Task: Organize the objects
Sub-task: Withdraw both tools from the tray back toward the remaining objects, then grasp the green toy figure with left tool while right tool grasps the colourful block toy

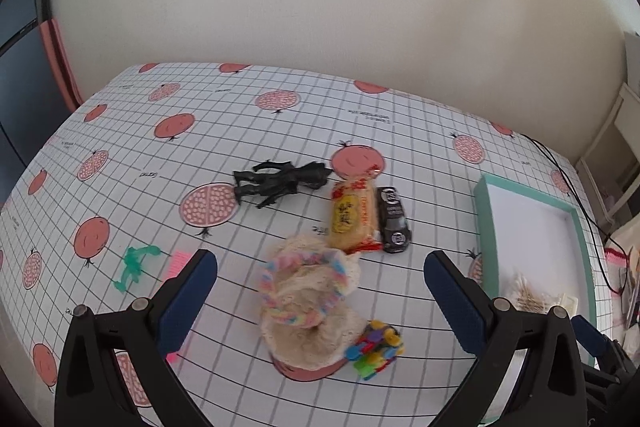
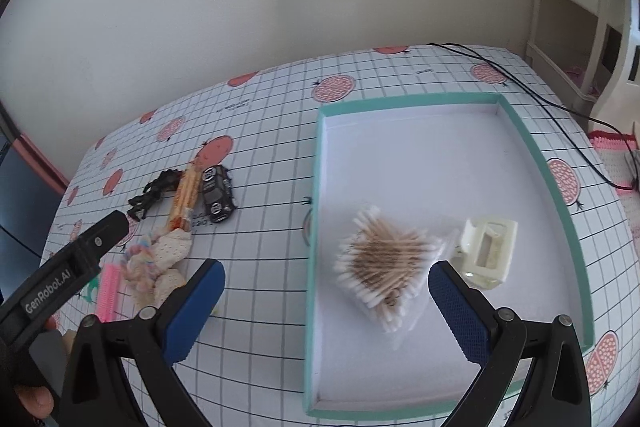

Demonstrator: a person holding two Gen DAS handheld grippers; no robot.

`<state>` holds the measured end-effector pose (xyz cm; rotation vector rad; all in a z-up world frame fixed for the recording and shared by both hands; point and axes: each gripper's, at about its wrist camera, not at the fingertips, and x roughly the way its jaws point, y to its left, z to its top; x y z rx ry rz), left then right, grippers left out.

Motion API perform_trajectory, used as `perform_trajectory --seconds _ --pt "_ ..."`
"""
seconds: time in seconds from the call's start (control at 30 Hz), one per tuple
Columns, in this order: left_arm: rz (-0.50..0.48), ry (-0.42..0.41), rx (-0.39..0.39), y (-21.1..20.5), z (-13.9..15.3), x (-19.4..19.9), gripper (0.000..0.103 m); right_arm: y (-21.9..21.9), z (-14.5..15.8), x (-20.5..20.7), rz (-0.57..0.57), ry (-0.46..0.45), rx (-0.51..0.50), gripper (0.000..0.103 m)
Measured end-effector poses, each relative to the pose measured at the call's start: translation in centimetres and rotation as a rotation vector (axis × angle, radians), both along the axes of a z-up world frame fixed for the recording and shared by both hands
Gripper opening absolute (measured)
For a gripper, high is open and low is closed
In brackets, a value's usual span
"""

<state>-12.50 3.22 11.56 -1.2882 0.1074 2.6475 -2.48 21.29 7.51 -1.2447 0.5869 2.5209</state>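
Observation:
A teal-rimmed white tray (image 2: 538, 163) holds a bag of cotton swabs (image 2: 386, 263) and a cream hair clip (image 2: 486, 251). My right gripper (image 2: 326, 287) is open and empty above the swabs. My left gripper (image 1: 320, 279) is open and empty above a lace pouch with a pastel scrunchie (image 1: 306, 303). Beside it lie a colourful toy block cluster (image 1: 376, 349), a yellow snack pack (image 1: 354, 217), a black toy car (image 1: 394, 219), a black figure (image 1: 280, 181), a green toy (image 1: 134, 265) and a pink comb (image 2: 109, 291). The tray (image 1: 486, 211) shows at right.
The table has a grid cloth with pomegranate prints (image 1: 208, 205). A black cable (image 2: 560, 107) runs across the far right of the table. A wall stands behind. White furniture (image 2: 580, 27) stands at the right. The left gripper's body (image 2: 68, 267) shows in the right wrist view.

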Motion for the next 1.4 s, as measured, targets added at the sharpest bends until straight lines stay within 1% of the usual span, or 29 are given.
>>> perform_trajectory --seconds 0.23,0.43,0.6,0.73,0.9,1.0,1.1,1.23,1.4 --pt "0.096 -0.043 0.045 -5.5 -0.1 -1.7 0.103 -4.1 0.0 -1.7 0.097 -0.001 -0.008 0.103" --pt "0.183 -0.077 0.074 -10.7 -0.7 -3.2 0.103 -7.9 -1.0 -3.3 0.185 -0.048 0.006 0.103" --pt "0.284 -0.119 0.13 -15.7 -1.7 -4.3 0.103 -9.7 -2.0 -4.2 0.21 -0.082 0.016 0.103" --pt "0.339 -0.132 0.143 -18.5 -2.4 -4.8 0.103 -9.7 -2.7 -4.7 0.201 -0.1 0.003 0.103" --pt "0.362 -0.181 0.164 -19.5 -3.7 -5.2 0.103 -9.2 -3.7 -5.0 0.174 -0.142 -0.015 0.102" --pt "0.346 -0.203 0.163 -19.0 -4.3 -5.3 0.103 -8.8 -4.1 -5.1 0.166 -0.152 -0.034 0.099" --pt "0.322 -0.208 0.133 -18.3 -4.7 -5.5 0.103 -8.7 -4.4 -5.2 0.162 -0.165 -0.032 0.097" --pt "0.313 -0.215 0.115 -18.1 -5.3 -5.8 0.103 -8.6 -4.7 -5.3 0.168 -0.17 -0.041 0.095" --pt "0.306 -0.207 0.135 -18.4 -5.6 -6.0 0.102 -8.9 -5.0 -5.6 0.187 -0.175 -0.058 0.093"
